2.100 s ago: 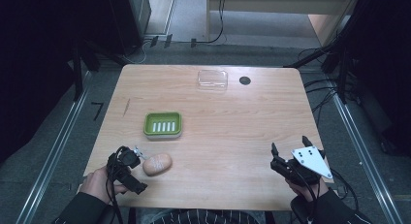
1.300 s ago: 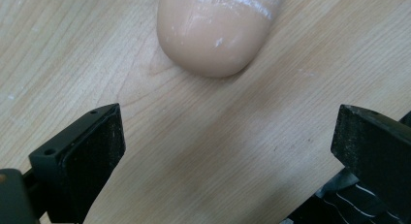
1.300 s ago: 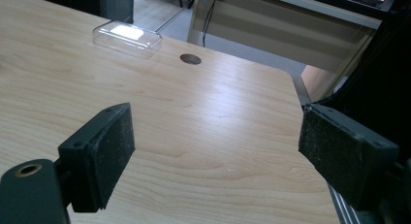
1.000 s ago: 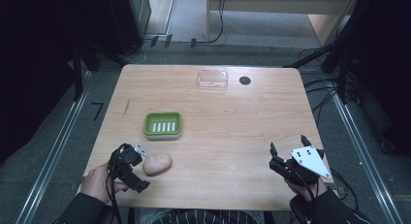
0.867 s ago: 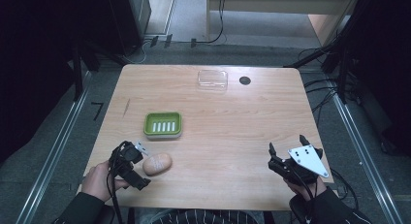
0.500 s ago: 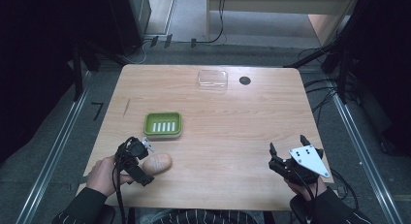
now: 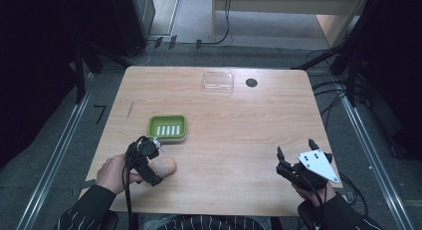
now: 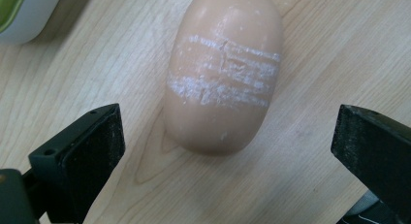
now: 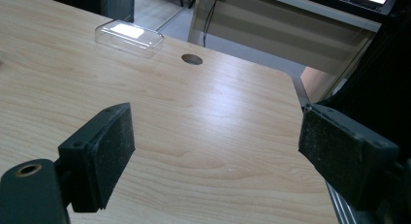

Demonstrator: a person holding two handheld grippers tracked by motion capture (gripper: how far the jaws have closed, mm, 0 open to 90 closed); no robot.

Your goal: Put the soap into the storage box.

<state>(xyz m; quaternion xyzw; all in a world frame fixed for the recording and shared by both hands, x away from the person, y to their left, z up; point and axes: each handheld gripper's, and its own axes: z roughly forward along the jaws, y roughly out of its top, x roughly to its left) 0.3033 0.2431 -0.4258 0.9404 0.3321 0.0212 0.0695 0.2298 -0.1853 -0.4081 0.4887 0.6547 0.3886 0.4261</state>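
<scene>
The soap bar (image 8: 224, 71), tan with white scuff bands, lies flat on the tabletop (image 7: 239, 125) near the front left corner. The left claw (image 8: 225, 153) stands with jaws apart, one on each side of the bar, not touching it. Beside it sits the green dish (image 7: 167, 128). The right claw (image 9: 218, 156), jaws apart, holds nothing near the front right corner.

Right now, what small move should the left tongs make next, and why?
Probably ease the open left tongs down and forward around the peach-coloured oval soap bar, then close. The bar lies flat on the wooden table, ahead of the open jaws, not yet gripped.
</scene>
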